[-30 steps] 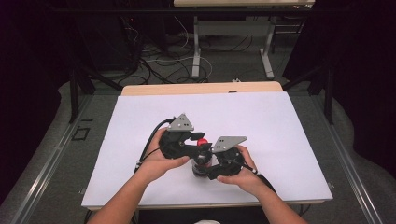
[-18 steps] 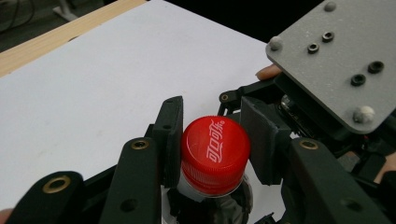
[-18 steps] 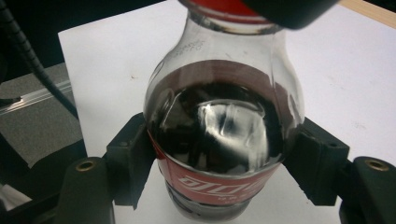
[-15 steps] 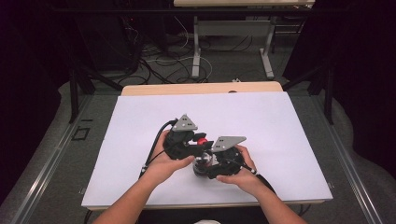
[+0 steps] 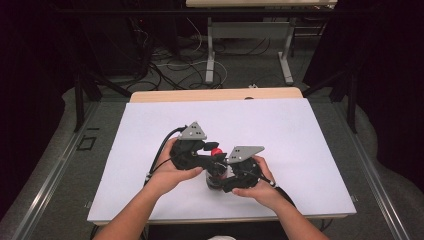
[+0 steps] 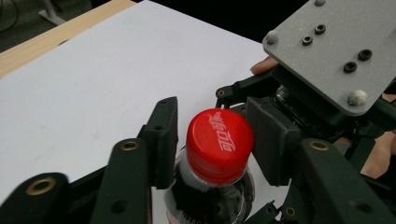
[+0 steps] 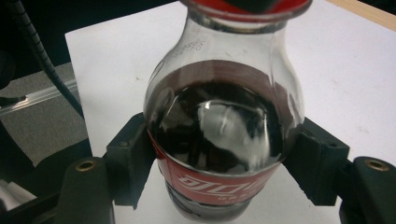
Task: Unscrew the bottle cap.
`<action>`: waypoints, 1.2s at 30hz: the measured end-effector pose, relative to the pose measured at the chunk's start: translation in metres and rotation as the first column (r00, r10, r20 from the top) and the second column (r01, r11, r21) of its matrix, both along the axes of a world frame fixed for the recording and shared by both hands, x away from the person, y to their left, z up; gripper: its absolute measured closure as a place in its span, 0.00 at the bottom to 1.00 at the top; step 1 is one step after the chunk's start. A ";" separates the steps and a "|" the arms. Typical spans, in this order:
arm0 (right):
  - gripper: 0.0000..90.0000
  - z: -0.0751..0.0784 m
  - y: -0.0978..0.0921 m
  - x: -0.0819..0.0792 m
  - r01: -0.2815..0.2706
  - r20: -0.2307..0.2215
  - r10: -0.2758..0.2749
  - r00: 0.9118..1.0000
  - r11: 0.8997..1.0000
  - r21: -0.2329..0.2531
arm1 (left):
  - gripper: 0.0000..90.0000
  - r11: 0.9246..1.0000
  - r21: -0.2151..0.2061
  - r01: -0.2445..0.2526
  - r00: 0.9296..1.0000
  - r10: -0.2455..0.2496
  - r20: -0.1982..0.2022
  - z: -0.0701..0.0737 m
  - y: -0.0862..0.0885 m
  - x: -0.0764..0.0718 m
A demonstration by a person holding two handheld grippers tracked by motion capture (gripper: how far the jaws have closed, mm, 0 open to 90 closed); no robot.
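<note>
The cola bottle (image 7: 219,135) stands at the lower centre of the table (image 5: 300,130). The right tool (image 5: 227,179) clamps its body; the left tool (image 6: 210,140) closes around the red cap (image 6: 219,138). The bottle seems full and heavy, with smooth, slippery sides, so the ribbed cap gives the better grip.

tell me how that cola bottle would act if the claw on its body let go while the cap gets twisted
The bottle looks mostly full of dark drink, so probably heavy for its size. Its smooth rounded wall would likely slip or spin once the right claw eased. Tall and narrow, it might tip under the left claw at the red cap.
</note>
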State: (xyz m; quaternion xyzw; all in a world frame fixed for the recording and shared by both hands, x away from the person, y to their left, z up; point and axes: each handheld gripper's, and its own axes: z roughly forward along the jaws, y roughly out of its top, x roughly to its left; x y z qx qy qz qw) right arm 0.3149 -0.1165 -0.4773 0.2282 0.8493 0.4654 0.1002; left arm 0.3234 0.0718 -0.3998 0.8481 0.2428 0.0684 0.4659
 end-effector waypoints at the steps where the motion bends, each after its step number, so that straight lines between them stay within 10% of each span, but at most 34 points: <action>1: 0.34 0.000 0.000 0.000 -0.003 -0.005 0.003 1.000 1.000 -0.003 | 0.67 1.000 0.009 0.009 1.000 -0.009 -0.003 0.000 -0.001 0.000; 15: 0.34 -0.002 0.000 0.002 0.026 -0.003 -0.026 1.000 1.000 -0.002 | 0.60 0.991 0.018 -0.133 0.990 0.133 -0.045 0.003 -0.008 -0.005; 28: 0.34 0.002 0.000 -0.002 -0.017 -0.005 0.017 1.000 1.000 -0.002 | 0.67 0.996 0.066 0.059 0.998 -0.059 -0.001 0.007 0.001 0.000; 36: 0.34 -0.001 0.001 0.000 0.016 -0.013 -0.016 1.000 1.000 -0.019 | 0.68 0.990 0.037 -0.136 0.991 0.137 -0.016 0.002 -0.008 -0.008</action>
